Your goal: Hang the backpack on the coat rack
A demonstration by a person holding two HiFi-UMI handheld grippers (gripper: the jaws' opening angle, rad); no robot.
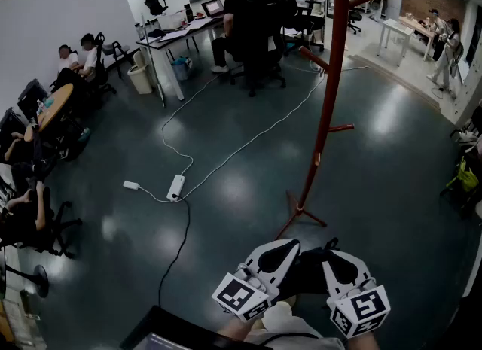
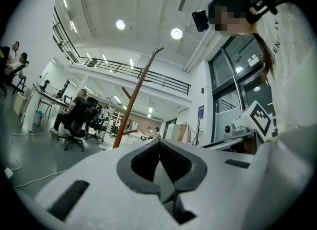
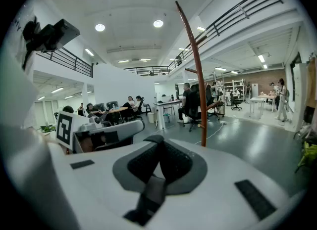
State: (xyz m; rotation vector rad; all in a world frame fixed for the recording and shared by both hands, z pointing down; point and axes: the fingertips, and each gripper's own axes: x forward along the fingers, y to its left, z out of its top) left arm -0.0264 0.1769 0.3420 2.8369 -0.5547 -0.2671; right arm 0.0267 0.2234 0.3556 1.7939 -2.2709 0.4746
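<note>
The right gripper [image 3: 159, 147] is clenched on a dark strap [image 3: 151, 199], which runs out from between its pads and down over the lower jaw. The left gripper [image 2: 159, 150] also has its jaws drawn together. A thin pale sliver sits between the pads, probably a fold of the same bag, though that view does not make it plain.

In the head view the two grippers sit side by side at the bottom of the frame, the left gripper [image 1: 280, 254] and the right gripper [image 1: 343, 262] angled toward each other. The dark backpack [image 1: 309, 273] is slung between their tips, close to the person's body and off the floor.

Straight ahead stands the reddish-brown coat rack [image 1: 327, 92]. Its feet are on the grey floor just beyond the backpack, and its pole rises upright with short pegs angled off it at several heights. Both gripper views see the pole [image 3: 198, 85] ahead of the jaws and a little to one side.

So the rack lies forward of and above the load, well apart from the strap. My guess is the right gripper is slightly nearer. The hanging move would call for lifting the strap above a peg and dropping it over the tip.
</note>
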